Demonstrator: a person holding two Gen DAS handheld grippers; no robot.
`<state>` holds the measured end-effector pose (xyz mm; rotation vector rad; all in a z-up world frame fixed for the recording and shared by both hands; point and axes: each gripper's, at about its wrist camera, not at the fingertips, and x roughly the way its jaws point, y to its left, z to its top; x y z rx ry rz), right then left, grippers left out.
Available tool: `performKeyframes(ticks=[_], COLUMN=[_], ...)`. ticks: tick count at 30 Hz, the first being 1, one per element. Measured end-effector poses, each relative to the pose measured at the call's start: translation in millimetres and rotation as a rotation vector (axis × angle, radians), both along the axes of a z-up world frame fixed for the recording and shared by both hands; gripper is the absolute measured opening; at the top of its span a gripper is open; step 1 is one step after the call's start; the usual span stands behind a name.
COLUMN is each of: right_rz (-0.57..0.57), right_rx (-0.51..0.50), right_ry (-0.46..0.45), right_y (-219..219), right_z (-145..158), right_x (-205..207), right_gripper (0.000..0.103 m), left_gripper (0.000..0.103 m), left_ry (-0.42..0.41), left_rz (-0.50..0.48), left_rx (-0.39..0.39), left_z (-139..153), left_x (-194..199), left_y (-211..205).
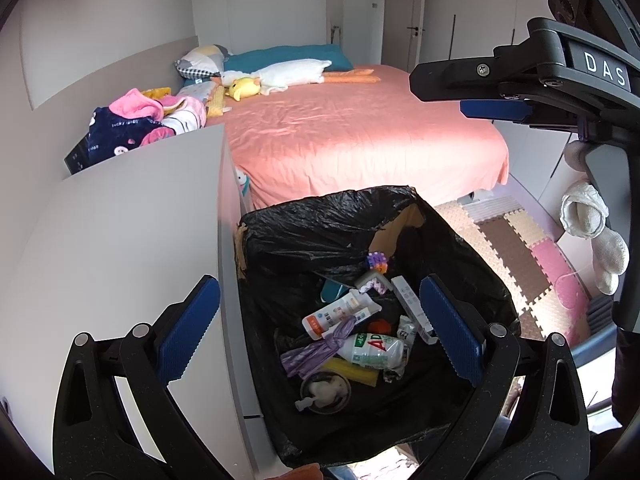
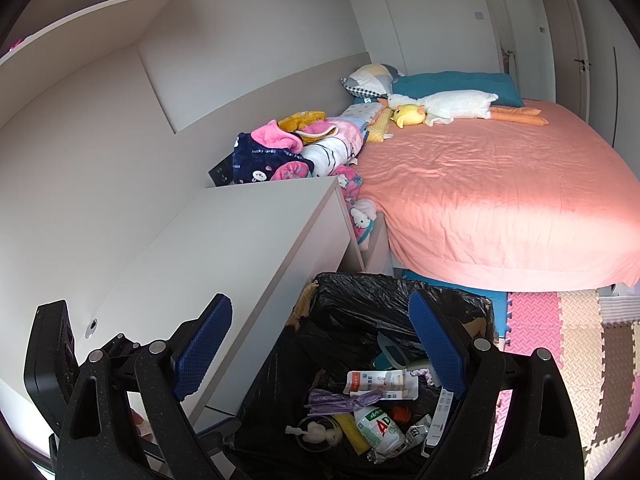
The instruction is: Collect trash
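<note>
A cardboard bin lined with a black bag [image 1: 320,224] [image 2: 360,292] stands on the floor between a white desk and the bed. Inside lie several pieces of trash: a white bottle [image 1: 374,350] [image 2: 378,428], a flat white and orange pack [image 1: 340,314] [image 2: 380,384], purple wrapping [image 1: 316,350] [image 2: 340,400], a round lid [image 1: 326,392]. My left gripper [image 1: 320,328] is open and empty above the bin. My right gripper [image 2: 320,348] is open and empty over the bin; it also shows in the left wrist view [image 1: 472,92] at upper right.
A white desk [image 1: 132,240] [image 2: 240,240] stands left of the bin. A bed with a pink sheet [image 1: 360,132] [image 2: 500,192] holds plush toys, pillows and a pile of clothes [image 2: 288,152]. Foam puzzle mats [image 2: 560,340] cover the floor on the right.
</note>
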<state>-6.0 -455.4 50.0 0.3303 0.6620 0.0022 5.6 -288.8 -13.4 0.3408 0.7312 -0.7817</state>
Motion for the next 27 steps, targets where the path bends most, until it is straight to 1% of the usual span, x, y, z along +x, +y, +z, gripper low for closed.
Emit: performKeyframes(ticks=[4,27], right_rz=[0.001,0.001], right_rx=[0.001,0.002], right_ry=[0.000,-0.001], right_y=[-0.1,-1.0], right_z=[-0.1,0.2], right_x=[-0.1,-0.3], right_gripper=[0.090,0.090], left_gripper=[0.097,0.097], left_ry=[0.015,0.009], left_rz=[0.010,0.002], left_rx=[-0.003,0.006], left_z=[-0.6,-0.6], left_x=[1.7,0.1], left_y=[1.0,-0.1])
